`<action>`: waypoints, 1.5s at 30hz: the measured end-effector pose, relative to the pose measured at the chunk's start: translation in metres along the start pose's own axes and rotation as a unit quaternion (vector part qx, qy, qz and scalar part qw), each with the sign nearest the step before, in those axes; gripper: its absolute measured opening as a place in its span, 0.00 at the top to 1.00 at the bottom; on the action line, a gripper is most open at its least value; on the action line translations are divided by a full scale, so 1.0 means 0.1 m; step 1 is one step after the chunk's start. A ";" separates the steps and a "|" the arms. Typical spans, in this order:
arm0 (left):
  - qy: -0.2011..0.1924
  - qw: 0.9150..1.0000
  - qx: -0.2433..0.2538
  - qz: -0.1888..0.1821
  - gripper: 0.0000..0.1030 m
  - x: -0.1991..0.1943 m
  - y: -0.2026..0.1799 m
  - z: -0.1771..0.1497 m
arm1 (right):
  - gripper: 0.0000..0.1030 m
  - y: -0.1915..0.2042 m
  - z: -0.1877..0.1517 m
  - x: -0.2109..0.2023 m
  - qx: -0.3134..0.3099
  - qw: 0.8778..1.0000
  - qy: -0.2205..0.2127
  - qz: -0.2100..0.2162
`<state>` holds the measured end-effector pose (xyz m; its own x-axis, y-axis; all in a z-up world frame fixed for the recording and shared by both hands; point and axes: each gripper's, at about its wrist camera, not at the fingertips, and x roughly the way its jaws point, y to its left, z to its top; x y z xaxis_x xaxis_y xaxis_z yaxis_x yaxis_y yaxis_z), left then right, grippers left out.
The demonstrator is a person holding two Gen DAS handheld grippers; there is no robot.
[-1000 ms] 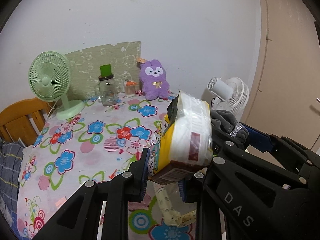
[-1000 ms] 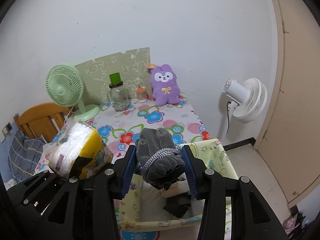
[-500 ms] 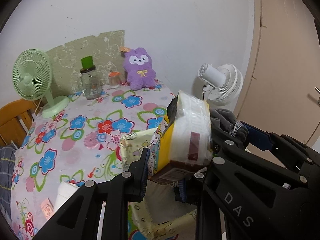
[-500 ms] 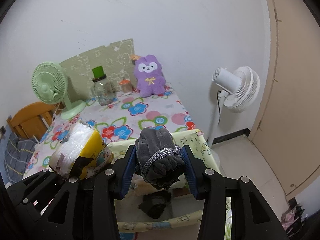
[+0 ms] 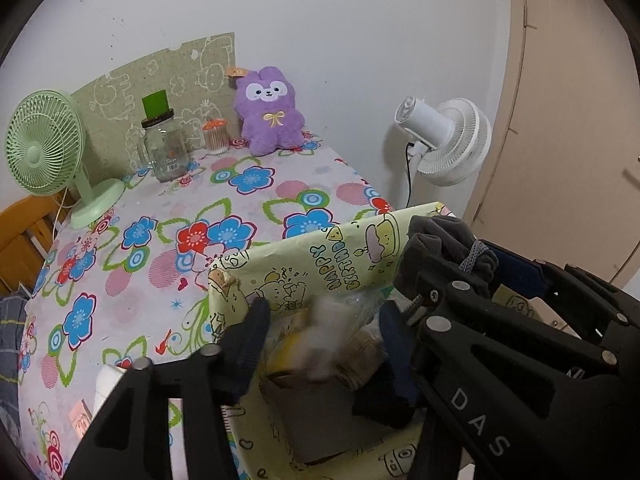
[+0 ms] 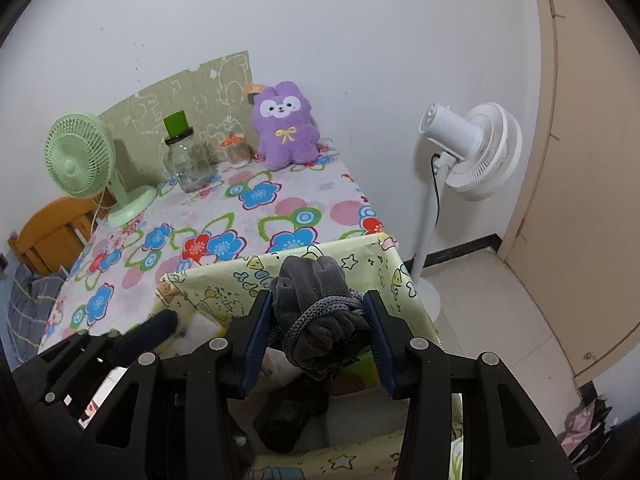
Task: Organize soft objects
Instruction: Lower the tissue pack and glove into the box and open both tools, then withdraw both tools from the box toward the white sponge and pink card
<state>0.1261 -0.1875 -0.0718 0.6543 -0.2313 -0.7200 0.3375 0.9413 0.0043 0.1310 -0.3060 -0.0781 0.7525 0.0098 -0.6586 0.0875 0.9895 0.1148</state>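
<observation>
A yellow-green cartoon-print fabric box (image 5: 320, 256) (image 6: 224, 276) stands at the near edge of the floral table. My left gripper (image 5: 324, 320) hangs over it with its jaws opening. The yellow-and-white tissue pack (image 5: 308, 340) is a blur between them, free of the pads and dropping into the box. My right gripper (image 6: 316, 304) is shut on a grey glove bundle (image 6: 316, 280) (image 5: 440, 236) tied with cord, held over the box's right half. A dark soft item (image 6: 284, 420) (image 5: 384, 404) lies on the box floor. A purple plush (image 5: 270, 120) (image 6: 286, 128) sits at the table's far edge.
A green desk fan (image 5: 44, 148), a glass jar (image 5: 162, 148) with a green lid and a small container (image 5: 216, 138) stand along the back wall before a green panel. A white floor fan (image 6: 472, 152) stands right of the table, a wooden chair (image 6: 52, 232) left.
The left jaws have spread and let go of the tissue pack, which is falling into the box. Both grippers have moved forward and down over the box. The right grip is unchanged.
</observation>
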 end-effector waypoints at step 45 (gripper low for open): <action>-0.041 0.999 -0.008 0.005 0.07 -0.48 0.29 -0.09 | 0.10 0.38 -0.01 -0.32 -0.022 1.000 -0.015 0.004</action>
<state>0.0983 -0.1473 -0.0430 0.7114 -0.2408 -0.6603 0.3197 0.9475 -0.0012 0.1098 -0.2685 -0.0530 0.7730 0.0150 -0.6342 0.0529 0.9947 0.0880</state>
